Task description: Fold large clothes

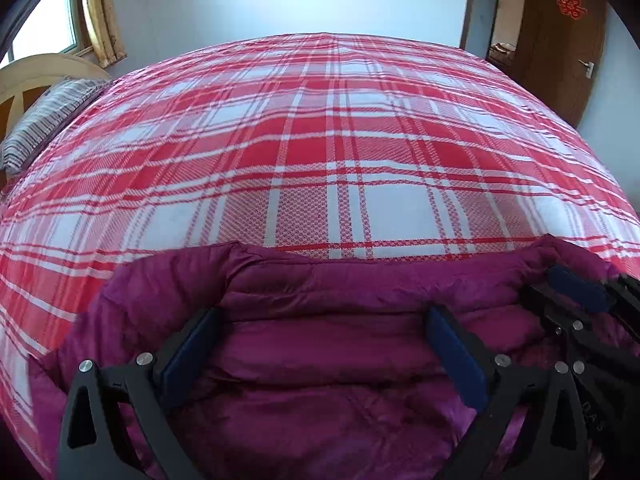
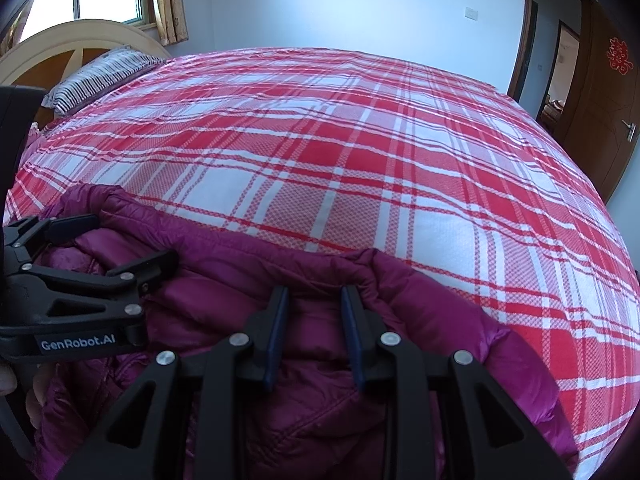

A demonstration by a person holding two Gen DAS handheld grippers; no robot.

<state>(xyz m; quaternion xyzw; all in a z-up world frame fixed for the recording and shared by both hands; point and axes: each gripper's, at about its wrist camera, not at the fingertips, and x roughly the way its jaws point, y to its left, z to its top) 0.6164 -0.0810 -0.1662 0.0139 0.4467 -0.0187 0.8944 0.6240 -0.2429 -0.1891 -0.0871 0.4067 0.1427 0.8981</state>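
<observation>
A purple padded jacket point(image 1: 332, 320) lies bunched at the near edge of a bed, at 6 o'clock in both views, on a red-and-white plaid sheet point(image 1: 320, 140) that covers the rest of the mattress.

The left gripper point(image 1: 320, 344) hangs over the jacket with its fingers spread wide, blue pads point(image 1: 188, 356) well apart, quilted cloth showing between them and nothing pinched. In the right wrist view it point(image 2: 120, 240) sits at 9 o'clock, over the jacket's left part.

The right gripper point(image 2: 314, 336) stands with its fingers narrow but not closed; a fold of the jacket point(image 2: 360, 320) fills the gap between the pads. I cannot tell whether the pads press the cloth or only flank it. From the left wrist view this gripper point(image 1: 580, 292) shows at 3 o'clock, at the jacket's right edge, partly blurred.

A striped pillow point(image 1: 44, 124) lies at 10 o'clock by a pale headboard point(image 2: 80, 40). A brown door point(image 1: 560, 40) stands at 2 o'clock.
</observation>
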